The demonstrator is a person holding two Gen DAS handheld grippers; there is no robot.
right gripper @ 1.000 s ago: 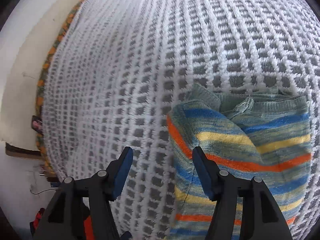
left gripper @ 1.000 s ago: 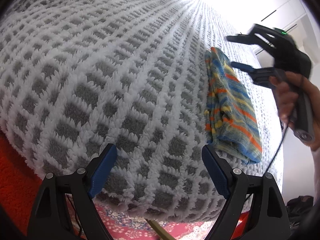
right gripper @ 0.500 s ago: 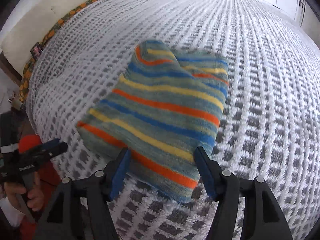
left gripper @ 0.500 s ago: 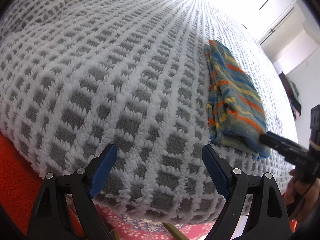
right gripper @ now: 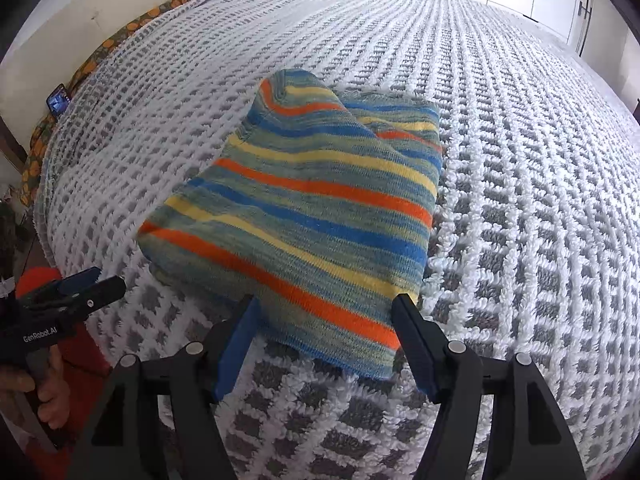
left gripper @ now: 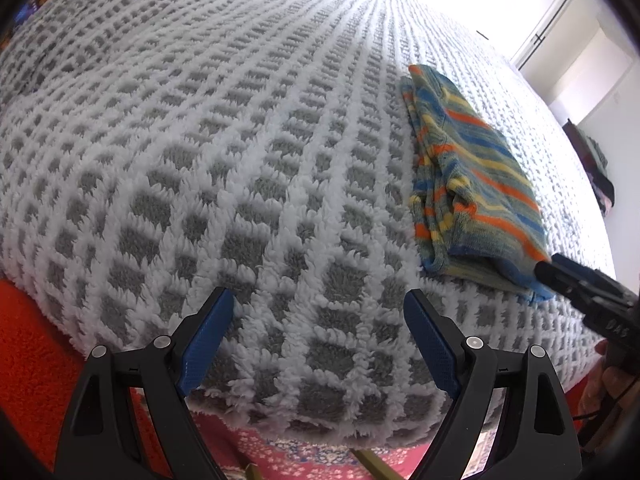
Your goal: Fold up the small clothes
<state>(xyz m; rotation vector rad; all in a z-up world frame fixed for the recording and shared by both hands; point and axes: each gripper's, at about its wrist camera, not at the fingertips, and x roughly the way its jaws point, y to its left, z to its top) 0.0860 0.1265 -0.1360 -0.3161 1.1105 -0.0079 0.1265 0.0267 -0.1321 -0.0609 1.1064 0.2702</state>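
Note:
A folded knit garment [left gripper: 474, 184] with blue, orange, yellow and green stripes lies flat on the bed, right of centre in the left wrist view. My left gripper [left gripper: 318, 304] hovers open over bare blanket near the bed's front edge, well left of the garment, with nothing between its fingers. In the right wrist view the garment [right gripper: 320, 208] fills the middle. My right gripper [right gripper: 326, 308] hangs over the garment's near edge, which shows between the fingers. Its jaws are opening and the pads do not press the cloth. Each gripper shows in the other's view: right [left gripper: 580, 284], left [right gripper: 72, 288].
A white and grey waffle blanket [left gripper: 200, 140] covers the whole bed. Red carpet [left gripper: 28, 344] lies below the front edge. A phone [right gripper: 59, 102] rests at the bed's far left side by an orange patterned border [right gripper: 120, 36]. A hand [right gripper: 44, 396] holds the left gripper.
My right gripper swung from the garment's far side round to its near end at the bed's edge, its jaws a little wider. The left gripper rolled slightly and otherwise stayed put.

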